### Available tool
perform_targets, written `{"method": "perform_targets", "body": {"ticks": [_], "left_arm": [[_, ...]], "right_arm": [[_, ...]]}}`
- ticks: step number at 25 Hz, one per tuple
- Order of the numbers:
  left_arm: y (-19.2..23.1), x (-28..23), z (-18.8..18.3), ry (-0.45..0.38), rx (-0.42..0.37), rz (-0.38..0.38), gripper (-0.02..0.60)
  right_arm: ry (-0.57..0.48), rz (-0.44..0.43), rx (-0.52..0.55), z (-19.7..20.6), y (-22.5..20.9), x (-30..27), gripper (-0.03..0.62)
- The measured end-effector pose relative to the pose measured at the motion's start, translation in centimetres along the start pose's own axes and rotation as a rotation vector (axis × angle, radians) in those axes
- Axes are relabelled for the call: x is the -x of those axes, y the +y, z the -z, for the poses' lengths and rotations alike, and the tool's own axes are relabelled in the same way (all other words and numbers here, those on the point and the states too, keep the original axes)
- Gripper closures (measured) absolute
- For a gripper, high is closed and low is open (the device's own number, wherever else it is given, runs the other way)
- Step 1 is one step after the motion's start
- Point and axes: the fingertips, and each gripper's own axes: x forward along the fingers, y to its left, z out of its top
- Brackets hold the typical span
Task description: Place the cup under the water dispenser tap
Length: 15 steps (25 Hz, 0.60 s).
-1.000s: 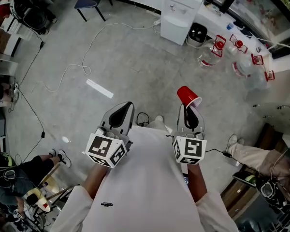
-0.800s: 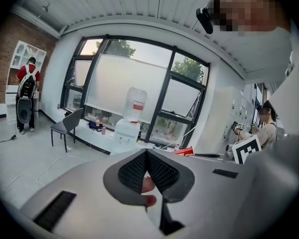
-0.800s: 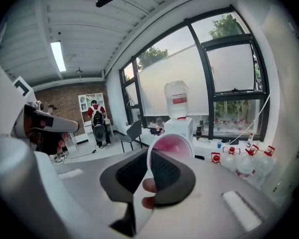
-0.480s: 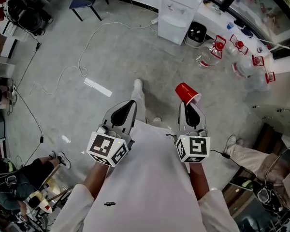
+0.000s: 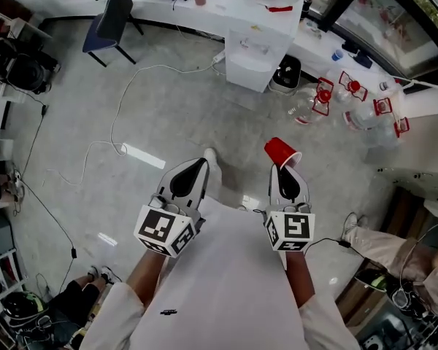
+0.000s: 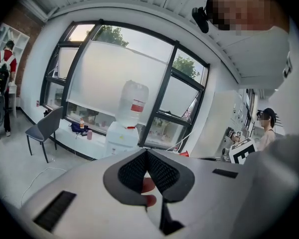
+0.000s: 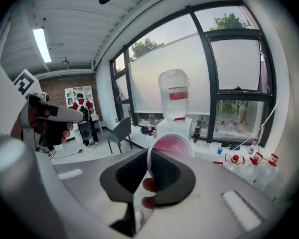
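Grey concrete floor [image 5: 168,108], windowed workroom, both grippers held in the air over it. Right gripper [image 5: 283,168]: jaws clamped on the wall of the red cup [image 5: 280,152] at its rim. Cup is tilted, mouth facing back toward the gripper, base pointing away from the person. Left gripper [image 5: 196,163]: jaws pressed together, nothing between the pads. It sits level with the right one, apart from it.

Water dispenser [image 5: 250,46], white, stands ahead at the far edge of the floor, against a white counter [image 5: 168,6], with a large bottle [image 7: 174,94] on top. Cup is well apart from it, not under the tap.

Clear jugs with red handles [image 5: 328,97] lie on the floor right of the dispenser. Dark chair [image 5: 111,17] at the far left corner. White cable [image 5: 135,79] snakes across the floor between the chair and the grippers.
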Motion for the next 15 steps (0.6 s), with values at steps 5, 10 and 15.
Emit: {"method": "perform_targets", "body": {"ticks": [5,10,15], "left_arm": [[5.8,-4.5,-4.0,0.024,0.019,0.049,0.580],[9.1,-7.5,-6.4,0.033,0.005,0.075,0.580],[9.7,-10.0,-7.6,0.028,0.020,0.090,0.580]], "right_arm": [[0.009,0.039,0.008,-3.5,0.5,-7.1,0.561],[0.003,0.061,0.021,-5.8,0.7,-11.9,0.561],[0.001,0.065,0.042,-7.7,-0.6,-14.1,0.560]]}}
